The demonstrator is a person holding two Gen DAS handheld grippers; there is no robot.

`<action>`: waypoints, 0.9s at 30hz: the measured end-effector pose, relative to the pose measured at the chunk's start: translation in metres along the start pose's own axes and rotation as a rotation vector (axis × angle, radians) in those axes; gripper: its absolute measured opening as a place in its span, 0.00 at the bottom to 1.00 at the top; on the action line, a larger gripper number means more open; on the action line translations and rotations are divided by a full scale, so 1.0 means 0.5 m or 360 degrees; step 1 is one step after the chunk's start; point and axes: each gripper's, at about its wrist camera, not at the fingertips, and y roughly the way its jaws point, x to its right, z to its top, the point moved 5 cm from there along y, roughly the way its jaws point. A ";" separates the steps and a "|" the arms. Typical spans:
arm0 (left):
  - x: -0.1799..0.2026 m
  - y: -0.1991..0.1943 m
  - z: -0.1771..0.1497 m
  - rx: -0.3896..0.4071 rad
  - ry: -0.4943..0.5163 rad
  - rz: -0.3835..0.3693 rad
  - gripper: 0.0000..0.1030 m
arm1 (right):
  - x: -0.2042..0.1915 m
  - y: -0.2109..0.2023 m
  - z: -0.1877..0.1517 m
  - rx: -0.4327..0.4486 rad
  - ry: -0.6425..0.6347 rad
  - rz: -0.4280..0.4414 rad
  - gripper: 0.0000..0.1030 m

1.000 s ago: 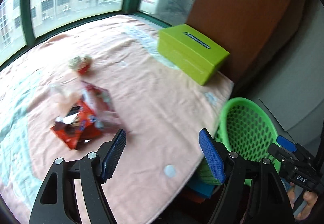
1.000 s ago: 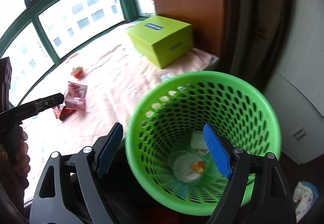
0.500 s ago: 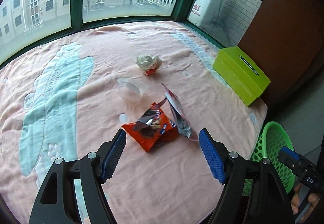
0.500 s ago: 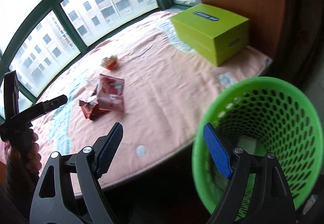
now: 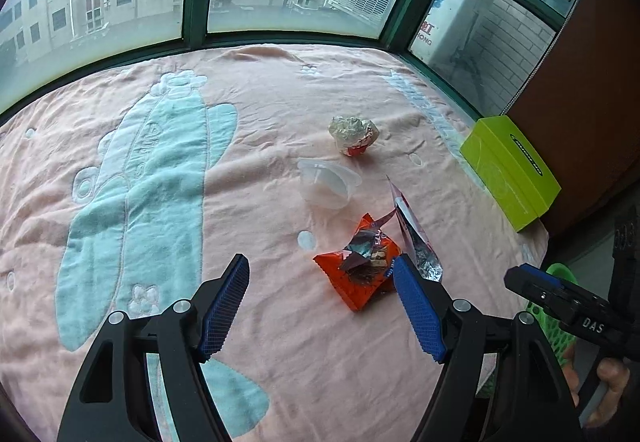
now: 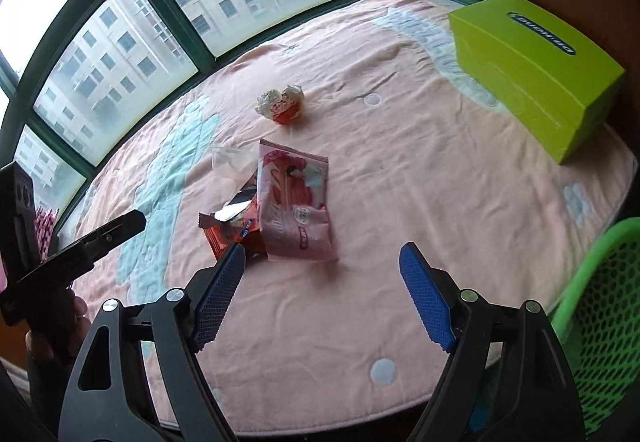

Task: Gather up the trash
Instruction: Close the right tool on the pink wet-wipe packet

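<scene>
Blanket (image 5: 280,342) holds four trash pieces uncollected; left gripper (image 5: 320,310) and right gripper (image 6: 320,294) both released, empty; bin (image 6: 600,282) waits right

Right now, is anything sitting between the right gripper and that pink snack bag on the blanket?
Nothing visible does. The right gripper is open and empty, and only bare pink blanket lies between its fingers and the pink snack bag. The orange wrapper lies partly under the bag's left edge, off to the side.
</scene>
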 end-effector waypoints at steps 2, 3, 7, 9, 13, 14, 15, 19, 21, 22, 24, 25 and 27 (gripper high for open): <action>-0.011 0.000 0.002 0.0001 -0.0009 0.0007 0.70 | -0.009 0.028 0.012 -0.0029 0.0007 0.0010 0.75; -0.018 0.001 0.003 0.0000 -0.0014 0.0011 0.70 | -0.012 0.041 0.018 -0.0041 0.0005 0.0018 0.75; -0.044 0.008 0.007 -0.0007 -0.0040 0.0026 0.70 | -0.019 0.086 0.038 -0.0086 0.0019 0.0033 0.72; -0.055 0.011 0.007 -0.0013 -0.0053 0.0028 0.70 | -0.019 0.108 0.048 -0.0108 0.0034 0.0042 0.72; -0.070 0.019 0.009 -0.0023 -0.0064 0.0035 0.70 | -0.014 0.147 0.063 -0.0151 0.0065 0.0070 0.72; -0.073 0.021 0.011 -0.0025 -0.0067 0.0036 0.70 | -0.013 0.157 0.065 -0.0167 0.0066 0.0073 0.72; -0.076 0.023 0.013 -0.0027 -0.0069 0.0034 0.70 | -0.014 0.166 0.067 -0.0184 0.0069 0.0078 0.72; -0.077 0.033 0.023 -0.0033 -0.0058 0.0031 0.70 | -0.013 0.195 0.067 -0.0224 0.0057 0.0072 0.72; -0.074 0.040 0.029 -0.0036 -0.0048 0.0030 0.70 | -0.013 0.209 0.065 -0.0244 0.0057 0.0068 0.71; -0.072 0.044 0.033 -0.0039 -0.0043 0.0031 0.70 | -0.012 0.215 0.063 -0.0254 0.0057 0.0065 0.70; -0.068 0.052 0.039 -0.0046 -0.0035 0.0034 0.70 | -0.011 0.222 0.061 -0.0263 0.0057 0.0060 0.67; -0.066 0.057 0.042 -0.0051 -0.0030 0.0036 0.70 | -0.010 0.226 0.060 -0.0263 0.0052 0.0054 0.66; -0.062 0.067 0.047 -0.0057 -0.0017 0.0040 0.70 | -0.009 0.226 0.057 -0.0253 0.0033 0.0038 0.63</action>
